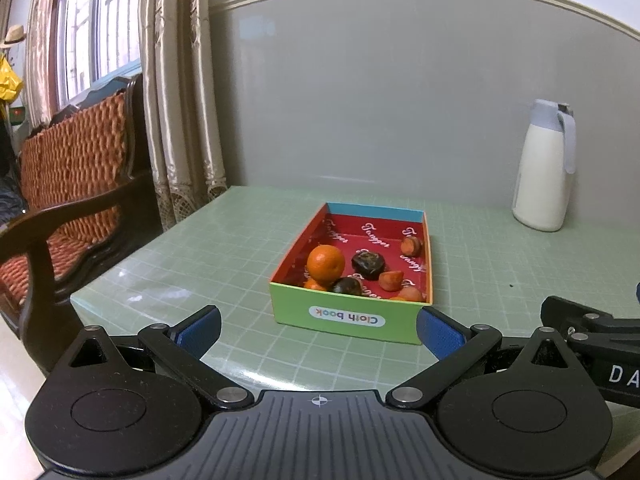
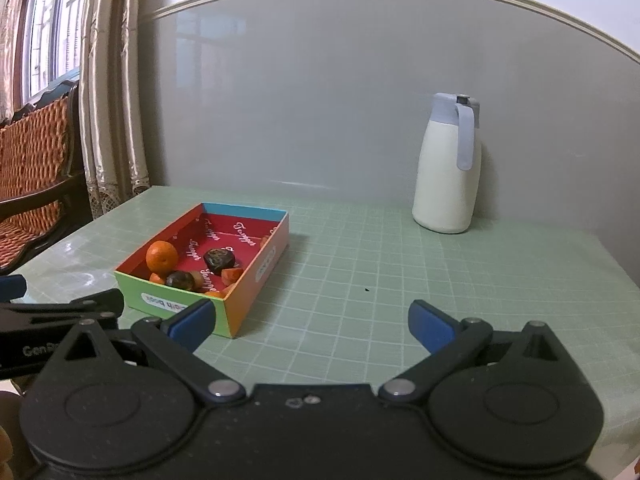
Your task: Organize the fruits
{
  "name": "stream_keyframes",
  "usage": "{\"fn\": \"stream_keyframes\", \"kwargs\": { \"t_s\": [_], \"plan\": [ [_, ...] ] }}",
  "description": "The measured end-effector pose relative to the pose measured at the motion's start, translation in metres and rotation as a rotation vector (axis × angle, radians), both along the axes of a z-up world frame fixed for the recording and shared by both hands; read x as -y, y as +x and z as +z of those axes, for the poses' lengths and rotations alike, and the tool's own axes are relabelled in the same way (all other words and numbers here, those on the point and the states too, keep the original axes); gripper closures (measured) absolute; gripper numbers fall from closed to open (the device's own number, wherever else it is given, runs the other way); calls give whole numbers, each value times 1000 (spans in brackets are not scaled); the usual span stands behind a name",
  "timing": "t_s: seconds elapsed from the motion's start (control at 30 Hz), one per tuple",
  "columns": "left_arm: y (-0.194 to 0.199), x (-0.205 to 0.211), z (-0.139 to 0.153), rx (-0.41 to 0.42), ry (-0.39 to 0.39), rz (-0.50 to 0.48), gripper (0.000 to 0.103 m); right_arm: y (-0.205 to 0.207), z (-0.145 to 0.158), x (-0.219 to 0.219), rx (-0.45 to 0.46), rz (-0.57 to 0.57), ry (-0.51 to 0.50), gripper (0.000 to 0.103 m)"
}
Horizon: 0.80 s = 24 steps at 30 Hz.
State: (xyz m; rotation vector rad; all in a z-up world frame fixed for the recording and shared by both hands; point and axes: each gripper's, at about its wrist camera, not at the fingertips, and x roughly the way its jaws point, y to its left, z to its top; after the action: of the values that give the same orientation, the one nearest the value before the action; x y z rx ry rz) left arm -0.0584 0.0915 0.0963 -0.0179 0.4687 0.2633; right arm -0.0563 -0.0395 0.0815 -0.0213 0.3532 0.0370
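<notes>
A shallow cardboard box [image 1: 348, 316] with a green front wall and red inside stands on the green grid table. It holds a round orange [image 1: 326, 263], two dark fruits [image 1: 368, 265], and several small orange-red fruits [image 1: 391, 280]. The box also shows in the right wrist view [image 2: 176, 300], with the orange [image 2: 161, 257] at its left. My left gripper [image 1: 318, 330] is open and empty, just in front of the box. My right gripper [image 2: 311, 322] is open and empty, to the right of the box's near corner.
A white thermos jug [image 1: 545, 168] with a pale blue lid stands at the back right by the wall; it also shows in the right wrist view [image 2: 448, 168]. A wooden chair with an orange woven cushion [image 1: 68, 184] and curtains [image 1: 180, 92] are left of the table.
</notes>
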Motion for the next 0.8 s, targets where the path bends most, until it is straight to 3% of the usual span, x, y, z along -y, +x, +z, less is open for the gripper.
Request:
{"fn": "stream_keyframes", "kwargs": {
  "t_s": [0.37, 0.8],
  "plan": [
    [3, 1, 1, -6, 15, -9, 0, -1, 2, -1, 11, 12, 1, 0],
    [6, -4, 1, -8, -25, -36, 0, -2, 4, -2, 27, 16, -5, 0]
  ]
}}
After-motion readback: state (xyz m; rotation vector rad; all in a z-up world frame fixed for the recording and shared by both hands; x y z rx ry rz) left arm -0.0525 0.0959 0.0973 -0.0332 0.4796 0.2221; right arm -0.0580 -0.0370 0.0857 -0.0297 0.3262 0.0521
